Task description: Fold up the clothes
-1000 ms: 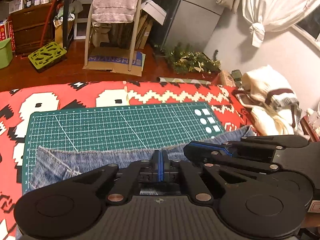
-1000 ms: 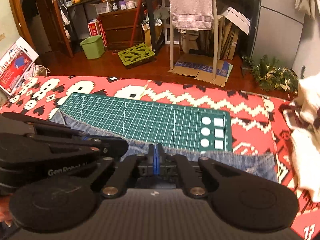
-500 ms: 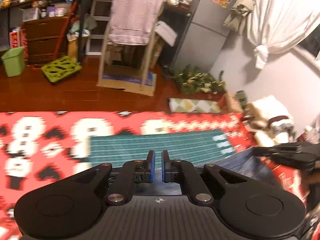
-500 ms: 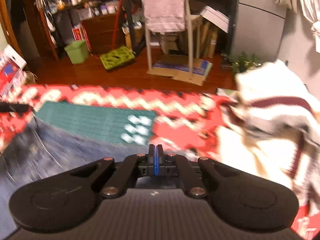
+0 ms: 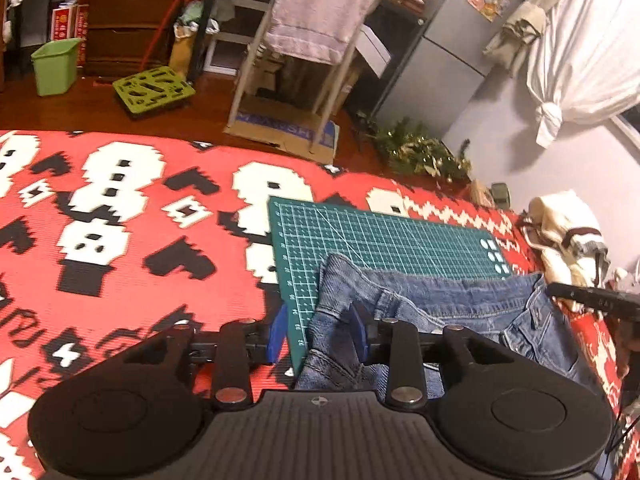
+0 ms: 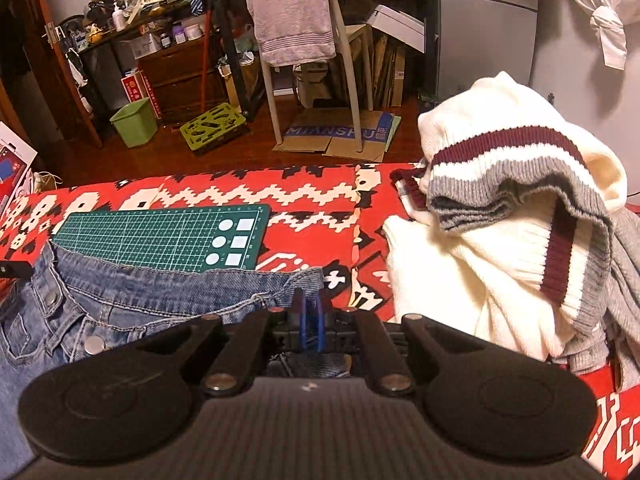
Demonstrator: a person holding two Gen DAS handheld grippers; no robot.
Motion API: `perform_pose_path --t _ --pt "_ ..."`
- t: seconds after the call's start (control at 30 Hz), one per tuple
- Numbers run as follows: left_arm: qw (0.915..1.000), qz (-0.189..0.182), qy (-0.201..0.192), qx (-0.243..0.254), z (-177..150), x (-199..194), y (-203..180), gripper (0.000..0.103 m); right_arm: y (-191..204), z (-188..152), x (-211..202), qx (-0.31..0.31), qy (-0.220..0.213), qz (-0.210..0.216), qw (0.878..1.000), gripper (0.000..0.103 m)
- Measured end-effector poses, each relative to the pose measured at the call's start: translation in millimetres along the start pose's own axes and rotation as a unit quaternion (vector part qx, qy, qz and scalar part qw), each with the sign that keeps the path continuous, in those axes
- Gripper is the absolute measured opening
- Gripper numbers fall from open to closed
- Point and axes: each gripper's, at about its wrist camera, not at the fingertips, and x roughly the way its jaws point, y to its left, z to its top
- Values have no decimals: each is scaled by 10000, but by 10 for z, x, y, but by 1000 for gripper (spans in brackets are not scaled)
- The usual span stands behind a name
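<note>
The blue jeans (image 5: 452,304) lie spread along the near edge of the green cutting mat (image 5: 384,236), on a red patterned blanket (image 5: 120,240). The left hand-held gripper (image 5: 318,334) is released, its fingers straddling the jeans' left end. The right hand-held gripper (image 6: 308,312) is nearly closed around the jeans' right corner. Right of the mat lies a cream striped sweater (image 6: 512,216).

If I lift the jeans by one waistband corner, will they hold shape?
Probably not. The jeans already lie creased and bunched over the cutting mat, so they would likely drape and sag. The thick denim and seams suggest some weight.
</note>
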Motion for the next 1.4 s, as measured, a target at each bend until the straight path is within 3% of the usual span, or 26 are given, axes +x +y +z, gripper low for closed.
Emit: perform_pose_path --t 0.13,0.2,0.33,0.47,0.5,0.53,0.7,0.9,1.03,1.2,1.4 --pt "9991 255 64 340 0 -8 -80 24 38 -11 -6 -66 17 -57 10000 13" --pt "9975 312 98 629 -24 -40 -145 11 32 -17 -21 -38 8 -77 10000 13" --pt "9960 310 128 830 -112 -75 -186 13 10 -46 -22 14 19 -69 10000 14" --pt "9991 99 208 369 -65 -71 -97 16 -12 -50 -11 56 49 -36 10000 17" --pt "9991 76 234 336 -55 -68 -99 16 -19 -49 -4 84 73 -54 9999 23" --pt "9991 73 254 335 -49 -65 -107 12 -24 -52 5 106 95 -70 9999 24" --pt "9959 478 125 759 -112 -99 -264 6 4 -65 -6 92 92 -43 9999 24" --pt "9945 658 -218 780 -135 -232 -295 6 27 -27 -14 58 126 7 9999 26" --pt "9930 754 -373 825 -117 -339 -281 6 98 0 -27 -71 72 85 9999 11" --pt "9910 957 -410 845 -99 -345 -223 6 246 61 -32 -268 -104 27 9996 9" --pt "9855 1298 -147 1083 -178 -102 -229 6 306 52 167 -380 40 -252 9989 9"
